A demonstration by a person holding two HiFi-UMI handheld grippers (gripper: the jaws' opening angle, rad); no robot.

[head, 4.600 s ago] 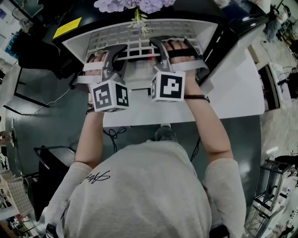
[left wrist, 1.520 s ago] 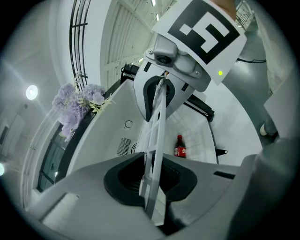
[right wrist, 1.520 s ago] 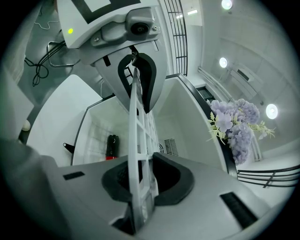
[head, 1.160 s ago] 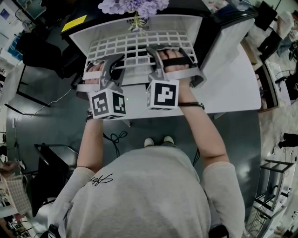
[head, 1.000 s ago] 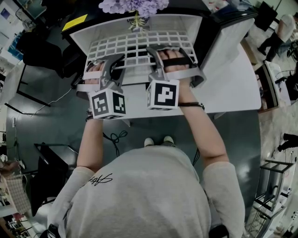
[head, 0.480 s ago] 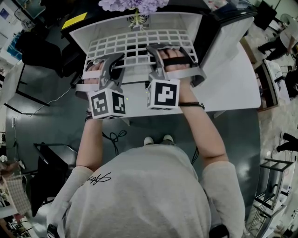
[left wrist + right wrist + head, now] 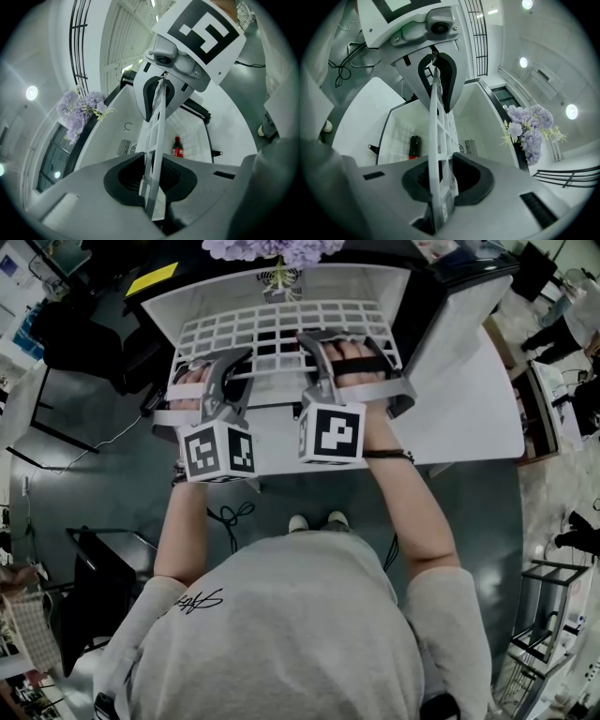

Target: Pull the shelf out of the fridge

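- Looks like we're mid-pull. The white grid shelf [image 7: 281,326] sticks partway out of the open fridge [image 7: 161,317], front edge toward the person, and its back end seems to still be inside the cabinet.
- The left tool [image 7: 152,182] is clamped on the shelf's front edge. In the left gripper view the dark pads squeeze the thin plastic from both sides.
- Same for the right tool [image 7: 440,180]: its jaws are closed on the front edge, further along to the right. So it's a two-point grip, roughly even across the width.
- The fridge sits on the white table [image 7: 469,418], with purple flowers [image 7: 272,249] on top and a cola bottle [image 7: 177,147] inside, below the shelf.
- My guess at the next move: pull both tools toward the body at the same rate and keep the shelf level so it doesn't jam in its side rails.
- Once the back edge clears, all the weight hangs off those two pinches, so I'd stay clamped and be ready for it to droop.
- The bottle looks well clear of the shelf's path.
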